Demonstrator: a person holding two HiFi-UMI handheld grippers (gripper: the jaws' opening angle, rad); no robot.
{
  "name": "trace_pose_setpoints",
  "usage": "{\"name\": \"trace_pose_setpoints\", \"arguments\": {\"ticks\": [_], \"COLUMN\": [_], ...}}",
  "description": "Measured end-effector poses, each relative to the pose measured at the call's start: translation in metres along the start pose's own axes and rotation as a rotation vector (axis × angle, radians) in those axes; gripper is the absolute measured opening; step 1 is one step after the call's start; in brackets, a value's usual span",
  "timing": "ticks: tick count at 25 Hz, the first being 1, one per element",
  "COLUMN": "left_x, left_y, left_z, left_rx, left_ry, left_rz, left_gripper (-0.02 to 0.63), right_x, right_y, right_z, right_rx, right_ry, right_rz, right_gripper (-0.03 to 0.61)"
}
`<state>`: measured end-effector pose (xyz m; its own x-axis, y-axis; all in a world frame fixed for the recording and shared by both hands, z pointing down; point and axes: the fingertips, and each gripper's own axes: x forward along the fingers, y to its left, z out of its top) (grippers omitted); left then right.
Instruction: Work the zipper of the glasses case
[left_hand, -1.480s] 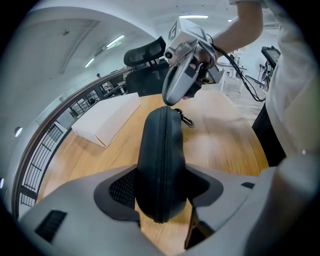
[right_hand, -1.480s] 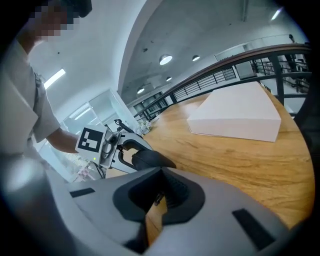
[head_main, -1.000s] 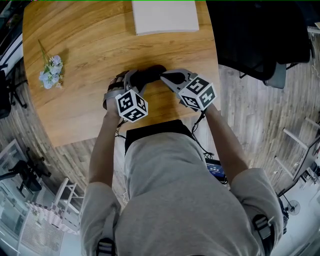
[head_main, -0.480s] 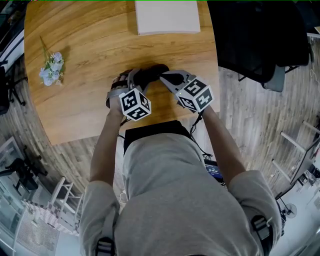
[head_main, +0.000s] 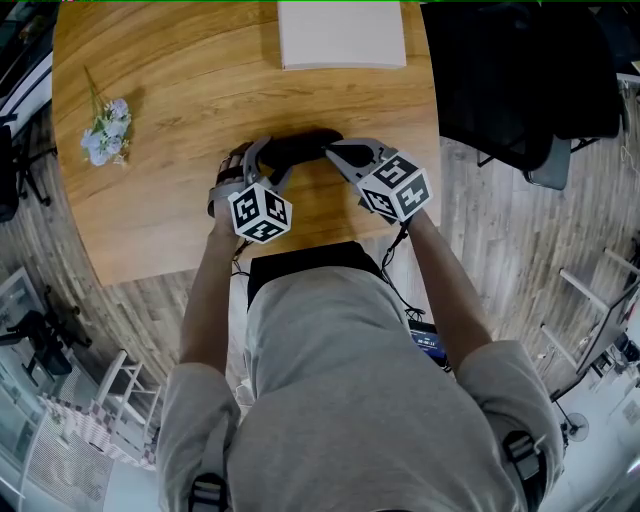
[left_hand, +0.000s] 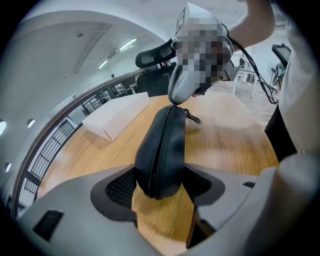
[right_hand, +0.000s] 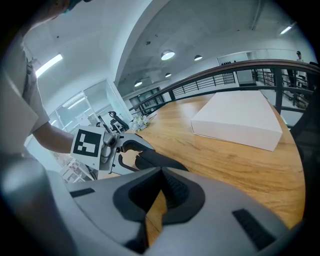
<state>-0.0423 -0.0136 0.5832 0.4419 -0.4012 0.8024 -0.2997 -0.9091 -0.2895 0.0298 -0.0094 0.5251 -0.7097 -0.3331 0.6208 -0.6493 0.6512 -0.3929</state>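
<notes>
The black glasses case (head_main: 297, 148) lies on the wooden table (head_main: 180, 90) between both grippers. My left gripper (head_main: 268, 160) grips its near left end; in the left gripper view the case (left_hand: 162, 145) stands on edge between the pads, zipper seam facing me. These jaws have just been opening a little, and the case is still between them. My right gripper (head_main: 331, 152) is shut at the case's right end (left_hand: 171, 104), beside a small metal clasp (left_hand: 194, 118). In the right gripper view the closed tips (right_hand: 161, 170) hide whether they pinch the zipper tab.
A white flat box (head_main: 342, 35) lies at the table's far edge, and a small bunch of pale flowers (head_main: 103, 135) lies at the left. A black office chair (head_main: 520, 80) stands off the table's right side. The table's rounded near edge runs just below the grippers.
The left gripper has tilted slightly around the case's end. The case and the right gripper stay where they were.
</notes>
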Motion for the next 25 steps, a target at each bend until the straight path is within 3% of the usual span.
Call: {"name": "trace_pose_setpoints", "arguments": {"ticks": [5,11,21,25], "left_x": [-0.002,-0.003,-0.029,-0.040], "left_y": [0.001,0.000,0.001,0.003], "left_z": [-0.011,-0.010,0.016,0.021], "left_rx": [-0.015,-0.059,-0.064,-0.065], "left_ry": [-0.014,-0.093,-0.258,-0.266], "left_rz": [-0.004,-0.022,0.016,0.047], "left_gripper": [0.285,0.270,0.253,0.250], "right_x": [0.000,-0.002,-0.011,-0.013], "right_y": [-0.002,-0.007,-0.015,-0.013], "right_z": [0.000,0.003,0.007,0.012], "right_rx": [-0.006,-0.004,0.011,0.011], "right_ry": [0.007,0.009,-0.020,-0.038], "right_rz": [-0.006,-0.015,-0.044,-0.042], "right_gripper": [0.025,0.025,0.025,0.025]}}
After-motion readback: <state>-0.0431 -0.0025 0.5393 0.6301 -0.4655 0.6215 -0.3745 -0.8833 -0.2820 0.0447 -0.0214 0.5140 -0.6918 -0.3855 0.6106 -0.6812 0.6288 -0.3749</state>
